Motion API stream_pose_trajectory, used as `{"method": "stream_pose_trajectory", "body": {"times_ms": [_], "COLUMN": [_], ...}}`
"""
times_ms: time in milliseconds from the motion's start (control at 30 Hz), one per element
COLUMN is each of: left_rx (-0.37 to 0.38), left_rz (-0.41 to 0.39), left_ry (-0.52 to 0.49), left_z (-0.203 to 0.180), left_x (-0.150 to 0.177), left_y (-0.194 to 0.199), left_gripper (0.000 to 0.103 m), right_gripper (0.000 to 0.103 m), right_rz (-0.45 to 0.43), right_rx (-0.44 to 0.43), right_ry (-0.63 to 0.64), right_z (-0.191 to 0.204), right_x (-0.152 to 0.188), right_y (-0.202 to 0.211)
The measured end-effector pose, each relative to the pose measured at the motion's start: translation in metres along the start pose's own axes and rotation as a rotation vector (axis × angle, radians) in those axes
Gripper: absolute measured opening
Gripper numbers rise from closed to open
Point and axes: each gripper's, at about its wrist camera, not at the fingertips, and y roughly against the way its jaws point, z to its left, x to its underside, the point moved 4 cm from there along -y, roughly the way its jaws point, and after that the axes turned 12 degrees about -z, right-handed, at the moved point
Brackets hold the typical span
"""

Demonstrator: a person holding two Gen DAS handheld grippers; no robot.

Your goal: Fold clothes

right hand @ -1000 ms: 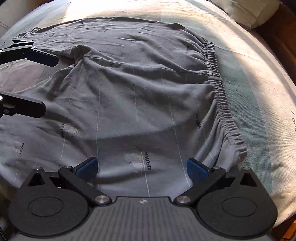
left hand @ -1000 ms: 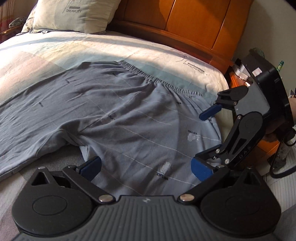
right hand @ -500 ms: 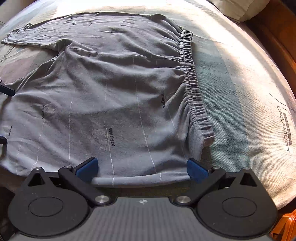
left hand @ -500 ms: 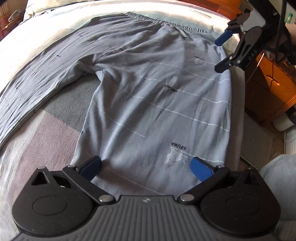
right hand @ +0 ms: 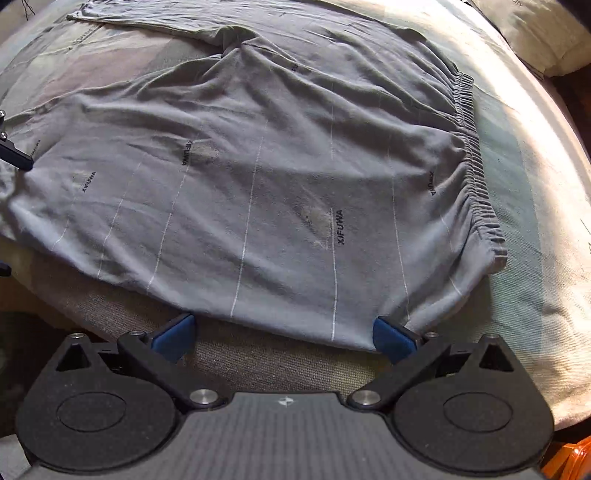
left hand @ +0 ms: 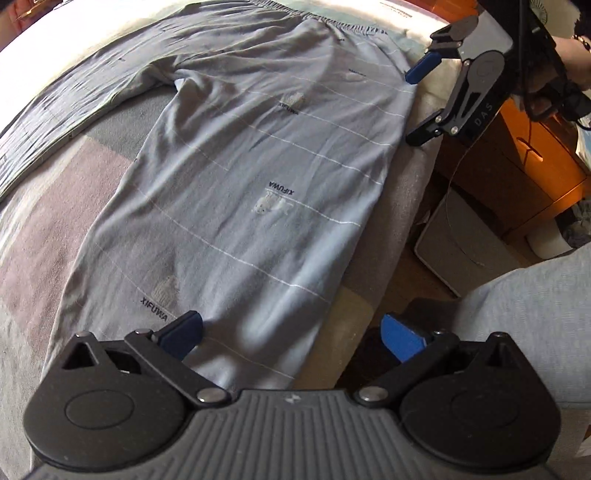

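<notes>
Grey-blue pyjama trousers [left hand: 258, 177] with thin white lines and "XIFUWA" prints lie spread flat on the bed, one leg running toward me in the left wrist view, the other leg off to the upper left. My left gripper [left hand: 291, 334] is open over the near leg's hem, nothing between its blue pads. In the right wrist view the trousers [right hand: 280, 177] fill the bed, elastic waistband [right hand: 476, 162] at right. My right gripper [right hand: 283, 334] is open at the trousers' near side edge, holding nothing. It also shows in the left wrist view as the right gripper [left hand: 417, 107], beside the hip.
The bed [right hand: 535, 184] carries a pale patchwork sheet and a pillow [right hand: 535, 33] at the top right. A wooden bedside cabinet [left hand: 524, 155] and a grey box [left hand: 454, 243] stand off the bed's side. A person's grey-clad leg [left hand: 528, 317] is at the right.
Both grippers pulled back toward the bed's edge. The left one slid down the leg from the crotch area to the hem; the right one backed off to the trousers' side edge. Both stayed open.
</notes>
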Motion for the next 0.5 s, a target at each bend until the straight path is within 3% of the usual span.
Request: {"method": "stream_pose_trajectory", "body": {"times_ms": [67, 200, 400, 500], "left_rx": [-0.051, -0.086, -0.099, -0.17], "left_rz": [-0.03, -0.009, 0.024, -0.019], "left_ry": [0.012, 0.142, 0.334, 0.354], "left_z": [0.007, 0.025, 0.04, 0.056], "left_x": [-0.003, 0.009, 0.052, 0.052], "left_y": [0.006, 0.005, 0.03, 0.039], "left_gripper": [0.102, 0.102, 0.102, 0.102], "right_gripper": [0.103, 0.103, 0.103, 0.103], "right_rz": [-0.052, -0.139, -0.113, -0.096], "right_rx": [-0.001, -0.032, -0.064, -0.074], "right_ry": [0.0, -0.023, -0.063, -0.068], "right_z": [0.007, 0.031, 0.056, 0.055], "right_x": [-0.015, -0.05, -0.058, -0.058], "right_y": [0.004, -0.003, -0.029, -0.03]}}
